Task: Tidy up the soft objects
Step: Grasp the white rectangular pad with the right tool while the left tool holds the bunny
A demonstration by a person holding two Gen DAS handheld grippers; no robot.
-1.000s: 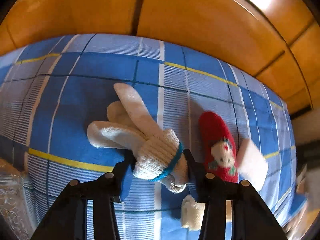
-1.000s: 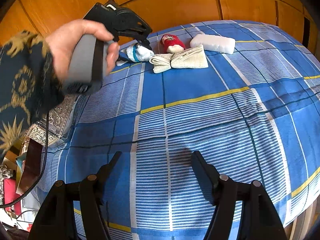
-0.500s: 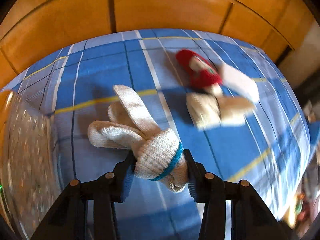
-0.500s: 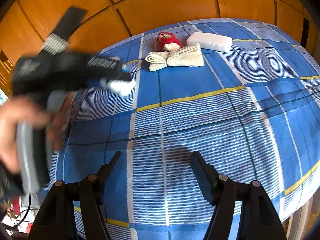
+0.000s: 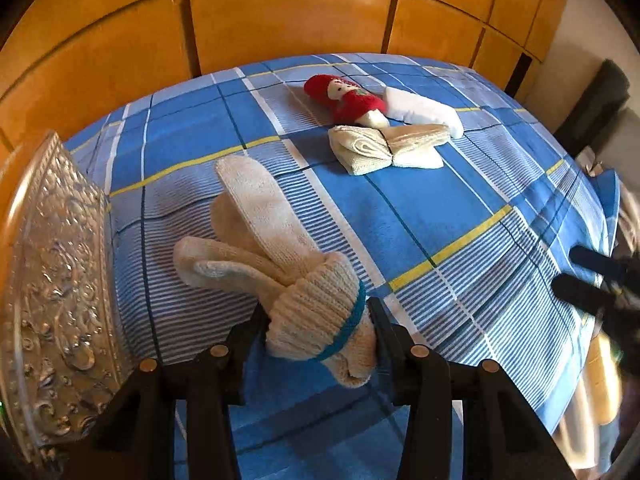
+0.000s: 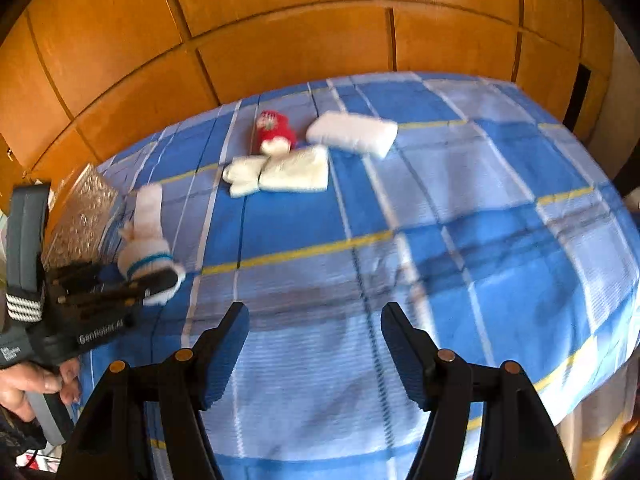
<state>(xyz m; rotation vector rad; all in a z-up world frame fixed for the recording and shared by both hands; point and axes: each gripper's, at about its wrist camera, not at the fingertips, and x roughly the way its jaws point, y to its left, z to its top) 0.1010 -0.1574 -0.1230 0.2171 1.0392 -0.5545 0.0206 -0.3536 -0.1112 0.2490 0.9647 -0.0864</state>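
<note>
Your left gripper [image 5: 318,316] pinches a cream knit glove [image 5: 280,264] by its cuff above the blue plaid bedspread [image 5: 420,216]; your right gripper [image 6: 316,332] stands spread, holding nothing.

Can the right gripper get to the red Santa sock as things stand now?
Probably yes. The right gripper is open and empty, and bare checked bedspread lies between it and the red Santa sock. The folded cream socks touch the red sock's near end, so an approach from above looks cleaner.

My left claw [image 5: 318,320] grips the glove bundle [image 5: 280,264] over the bed [image 5: 440,216]; far ahead, the doll [image 5: 344,96] lies behind the folded cloth [image 5: 384,148], the pad [image 5: 424,110] to their right.
</note>
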